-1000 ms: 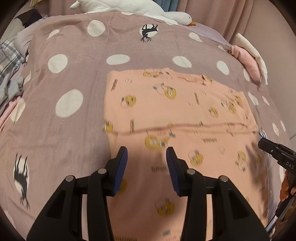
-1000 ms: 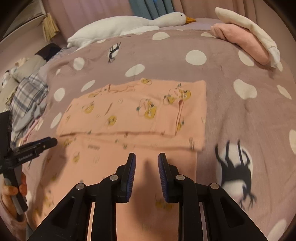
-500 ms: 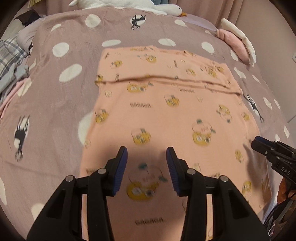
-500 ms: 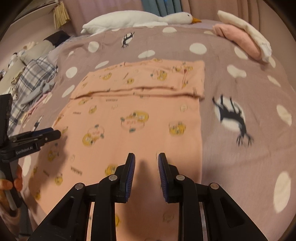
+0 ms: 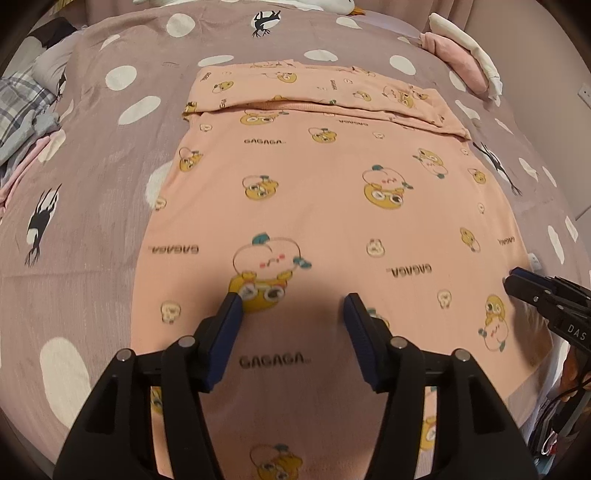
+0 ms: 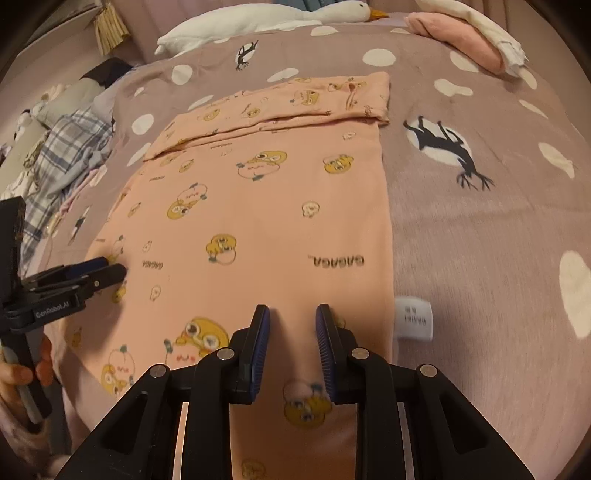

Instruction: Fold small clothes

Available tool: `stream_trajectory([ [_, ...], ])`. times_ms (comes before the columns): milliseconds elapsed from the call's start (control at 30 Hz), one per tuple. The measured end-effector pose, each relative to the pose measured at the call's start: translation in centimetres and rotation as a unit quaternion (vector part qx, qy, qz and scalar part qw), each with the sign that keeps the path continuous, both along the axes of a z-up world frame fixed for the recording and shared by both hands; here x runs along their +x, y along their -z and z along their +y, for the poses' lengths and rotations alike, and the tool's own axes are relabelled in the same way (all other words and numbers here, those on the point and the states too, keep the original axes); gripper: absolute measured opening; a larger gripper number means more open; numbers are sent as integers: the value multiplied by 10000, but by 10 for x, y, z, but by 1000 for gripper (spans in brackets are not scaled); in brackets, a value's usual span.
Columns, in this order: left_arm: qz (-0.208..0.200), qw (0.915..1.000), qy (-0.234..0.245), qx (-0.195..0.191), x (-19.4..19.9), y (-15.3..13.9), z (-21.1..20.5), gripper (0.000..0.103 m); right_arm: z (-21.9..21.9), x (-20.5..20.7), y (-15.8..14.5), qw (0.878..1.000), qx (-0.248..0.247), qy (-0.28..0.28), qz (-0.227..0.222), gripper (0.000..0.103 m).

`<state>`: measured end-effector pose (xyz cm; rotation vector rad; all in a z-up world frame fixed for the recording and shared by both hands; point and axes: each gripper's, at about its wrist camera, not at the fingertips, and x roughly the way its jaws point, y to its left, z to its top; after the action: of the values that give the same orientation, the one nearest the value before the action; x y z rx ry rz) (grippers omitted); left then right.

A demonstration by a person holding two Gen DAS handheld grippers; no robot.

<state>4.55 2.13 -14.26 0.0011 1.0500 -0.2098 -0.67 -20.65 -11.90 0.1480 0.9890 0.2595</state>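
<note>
A peach garment [image 5: 332, 206] printed with yellow cartoon figures lies flat on the mauve dotted bedspread [image 5: 92, 206], its far end folded back over itself [image 5: 317, 92]. My left gripper [image 5: 291, 301] hovers over the garment's near part; its jaws are opening and nothing is between them. It also shows at the left of the right wrist view as my left gripper [image 6: 114, 271]. My right gripper [image 6: 291, 310] stands over the near right side of the garment [image 6: 266, 221], its jaws narrowly apart and empty. A white label [image 6: 413, 319] sticks out at that edge.
A white goose plush [image 6: 280, 18] lies at the head of the bed. Folded pink and white clothes [image 6: 465, 40] sit at the far right. A heap of plaid clothing [image 6: 70, 147] lies on the left. A hand [image 6: 22, 373] holds the left gripper's handle.
Both grippers have drawn back from the folded far end toward the garment's near end and sunk a little. The left jaws have widened; the right jaws stand as before.
</note>
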Motion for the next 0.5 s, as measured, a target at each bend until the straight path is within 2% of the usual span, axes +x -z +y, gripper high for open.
stream_trajectory([
  [167,10,10000,-16,-82,-12,-3,3,58,2,-7,-2,10000,0,-10,53,26],
  [267,-38,10000,-31,-79,-19,-8,8,58,0,-12,-5,9998,179,-70,69,28],
  [333,-124,9999,-75,-27,-23,-12,14,58,-4,-17,-9,9991,417,-76,39,32],
  [400,-190,9997,-145,-22,-25,-17,21,59,-10,-20,-13,9984,568,-7,-26,41],
  [500,-297,9991,-303,-44,-27,-24,35,65,-23,-24,-19,9961,852,152,-156,47],
])
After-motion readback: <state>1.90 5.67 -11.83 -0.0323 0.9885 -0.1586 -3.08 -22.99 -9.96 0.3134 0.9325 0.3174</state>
